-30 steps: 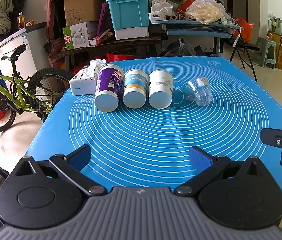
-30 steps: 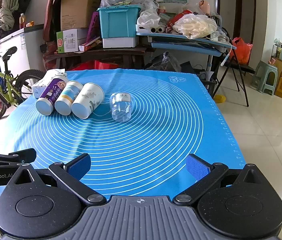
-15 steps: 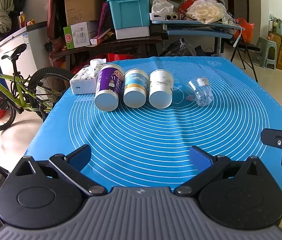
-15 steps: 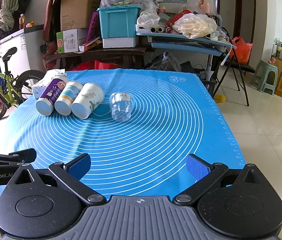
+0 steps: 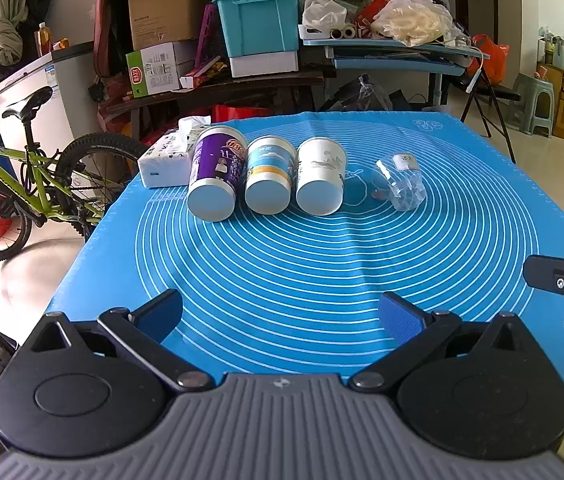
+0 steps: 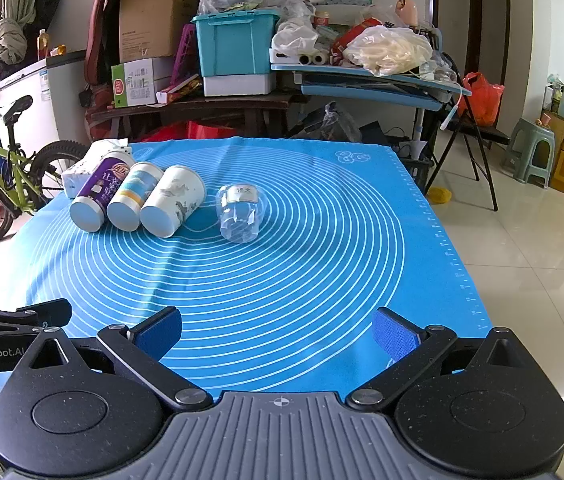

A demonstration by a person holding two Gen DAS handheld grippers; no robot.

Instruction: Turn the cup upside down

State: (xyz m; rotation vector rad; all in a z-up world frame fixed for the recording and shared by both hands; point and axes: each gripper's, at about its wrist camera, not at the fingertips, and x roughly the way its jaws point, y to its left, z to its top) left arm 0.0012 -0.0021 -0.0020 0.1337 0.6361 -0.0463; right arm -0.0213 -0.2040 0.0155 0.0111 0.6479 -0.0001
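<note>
Approach not begun. Left gripper (image 5: 280, 314) and right gripper (image 6: 276, 332) both spread wide, empty, near edge of mat (image 6: 322, 264). Four cups lying sideways at far left; nearest candidate: clear cup (image 6: 238, 214). Next: reach, grasp across body.

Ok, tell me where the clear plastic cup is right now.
The clear plastic cup lies on its side on the blue mat, at the right end of the cup row, just right of the white paper cup with a small gap.
</note>
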